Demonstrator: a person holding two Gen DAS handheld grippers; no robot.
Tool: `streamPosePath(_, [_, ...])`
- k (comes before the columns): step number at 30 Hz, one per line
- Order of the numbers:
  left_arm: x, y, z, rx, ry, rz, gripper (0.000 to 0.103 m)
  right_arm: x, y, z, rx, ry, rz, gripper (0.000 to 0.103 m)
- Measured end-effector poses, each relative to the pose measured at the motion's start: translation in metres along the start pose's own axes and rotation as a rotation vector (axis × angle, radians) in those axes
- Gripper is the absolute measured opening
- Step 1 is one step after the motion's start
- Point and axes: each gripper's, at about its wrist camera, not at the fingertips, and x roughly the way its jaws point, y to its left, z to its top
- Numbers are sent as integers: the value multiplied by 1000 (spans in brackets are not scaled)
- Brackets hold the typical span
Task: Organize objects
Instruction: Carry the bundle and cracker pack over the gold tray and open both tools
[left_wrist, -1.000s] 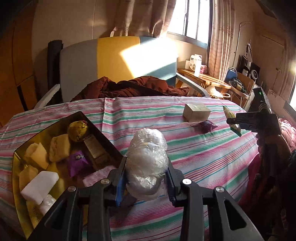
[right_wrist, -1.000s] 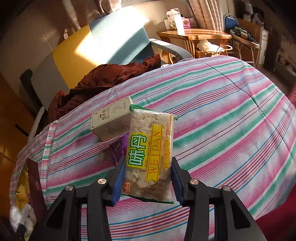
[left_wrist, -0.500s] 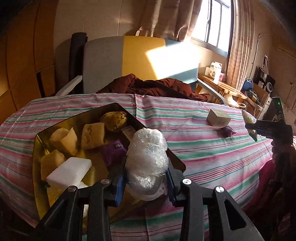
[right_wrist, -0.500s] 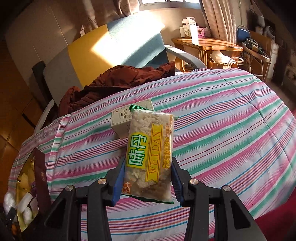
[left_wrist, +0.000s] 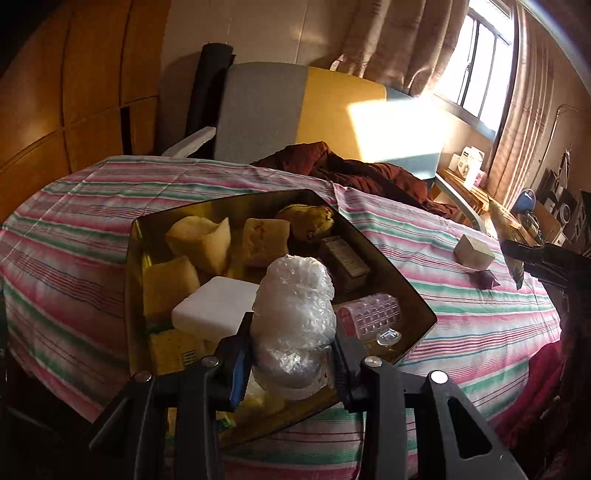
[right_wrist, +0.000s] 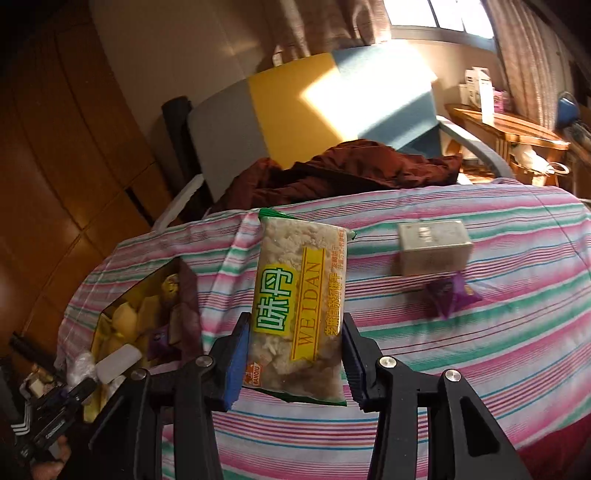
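My left gripper (left_wrist: 291, 354) is shut on a clear plastic-wrapped bundle (left_wrist: 293, 310) and holds it over the near end of a gold tray (left_wrist: 391, 266). The tray holds yellow cakes, a white block (left_wrist: 214, 310), a small box and a pink packet (left_wrist: 369, 314). My right gripper (right_wrist: 291, 354) is shut on a Weidan snack packet (right_wrist: 299, 306) above the striped cloth, to the right of the tray (right_wrist: 188, 280). A beige box (right_wrist: 434, 247) and a purple wrapper (right_wrist: 452, 295) lie on the cloth further right.
The round table wears a pink, green and white striped cloth (left_wrist: 461, 321). A chair with a brown jacket (right_wrist: 332, 173) stands behind it. A wooden side table (right_wrist: 509, 129) with cartons is at the far right by the window.
My left gripper has carried the bundle left, from over the cloth to over the tray. My right gripper has swung left with the snack packet, so the beige box now lies to its right.
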Motion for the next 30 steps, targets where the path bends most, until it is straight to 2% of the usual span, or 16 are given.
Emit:
streamPosePath(3, [-6,12,-2,-22,-7,10,37,14,40,-12,-53,39,98,46])
streamPosePath(6, [-11,25,-1,-76,-10,-17,37,26,77,-25,-112,81,181,46])
streamPosePath(10, [-18,38,0,-125,-22,-42,37,44,118,-42,-165,140,270,46])
streamPosePath(14, [-23,48,2,-146,-35,-24,37,58,151,-56,-213,190,339,46])
streamPosePath(21, [-24,58,6,-170,-42,-25,37,83,187,-73,-292,246,350,46])
streamPosePath(30, [-14,52,10,-145,-29,-32,37,97,189,-74,-292,255,314,46])
